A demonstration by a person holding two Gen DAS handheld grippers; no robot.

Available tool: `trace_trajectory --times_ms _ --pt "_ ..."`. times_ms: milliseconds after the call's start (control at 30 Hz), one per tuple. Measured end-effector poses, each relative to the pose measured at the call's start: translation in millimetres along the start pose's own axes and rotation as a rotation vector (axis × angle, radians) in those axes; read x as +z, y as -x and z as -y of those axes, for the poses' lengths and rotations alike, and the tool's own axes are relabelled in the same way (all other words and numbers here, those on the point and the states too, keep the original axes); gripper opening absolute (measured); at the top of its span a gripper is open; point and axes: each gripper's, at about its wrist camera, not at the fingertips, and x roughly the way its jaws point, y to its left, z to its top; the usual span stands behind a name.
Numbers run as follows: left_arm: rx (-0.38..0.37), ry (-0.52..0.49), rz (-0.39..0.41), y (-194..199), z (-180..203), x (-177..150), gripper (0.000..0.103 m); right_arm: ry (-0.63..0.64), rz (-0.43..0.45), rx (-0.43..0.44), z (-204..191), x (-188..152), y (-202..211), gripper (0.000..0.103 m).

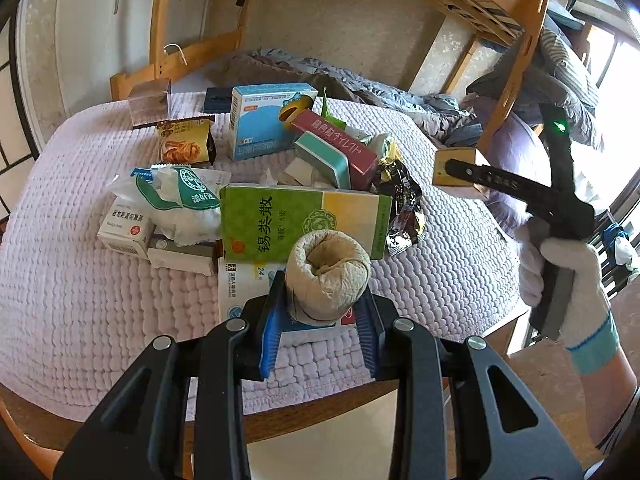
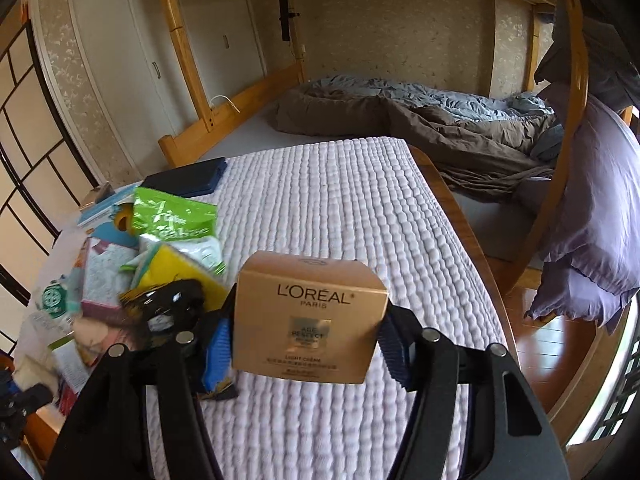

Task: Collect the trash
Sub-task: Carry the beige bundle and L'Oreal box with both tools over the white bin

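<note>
My left gripper (image 1: 322, 312) is shut on a beige rolled-up paper wad (image 1: 327, 276), held just above the lilac mat. My right gripper (image 2: 308, 340) is shut on a gold L'Oréal box (image 2: 310, 316), lifted over the mat; the box also shows in the left wrist view (image 1: 456, 168) at the right. A pile of trash lies on the mat: a green and yellow box (image 1: 296, 224), a light blue box (image 1: 268, 120), a maroon box (image 1: 340, 144), a snack packet (image 1: 184, 142), a crumpled white bag (image 1: 176, 200) and dark foil wrappers (image 1: 404, 204).
The lilac knobbly mat (image 2: 340, 200) covers a wooden table, edge at right (image 2: 460, 208). A clear plastic box (image 1: 150, 106) and a dark flat case (image 2: 186, 180) sit at the back. A wooden bunk bed with rumpled bedding (image 2: 420, 120) stands behind. A purple pillow (image 2: 592, 208) hangs at right.
</note>
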Motion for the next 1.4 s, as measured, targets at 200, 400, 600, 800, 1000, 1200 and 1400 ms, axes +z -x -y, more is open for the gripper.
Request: trace_trajectory --times_ms 200,400,600,800,1000,1200,1400 --pt "-0.015 0.003 0.007 6.2 -1.7 -0.7 0.035 0.015 0.012 0.045 -19.9 -18.9 31.2 0.061" --pt "-0.025 -0.012 0.015 18.2 1.3 -5.4 0.035 0.038 0.017 0.086 -46.8 -44.6 61.5 0.061" --pt "-0.033 -0.02 0.015 30.0 3.2 -13.5 0.035 0.044 -0.001 0.119 -64.6 -70.7 83.4 0.061" --pt "-0.035 -0.027 0.005 39.5 5.2 -26.0 0.035 0.043 -0.037 0.155 -80.4 -96.7 97.4 0.061" --pt "-0.021 -0.04 -0.03 44.9 8.0 -43.0 0.035 0.052 -0.063 0.186 -94.3 -116.0 108.9 0.061" --pt "0.009 -0.056 -0.061 50.5 8.7 -63.5 0.035 0.079 -0.084 0.202 -109.2 -133.7 117.4 0.061" --pt "0.041 -0.061 -0.091 52.3 5.7 -79.6 0.035 0.093 -0.112 0.218 -120.3 -147.0 118.0 0.061"
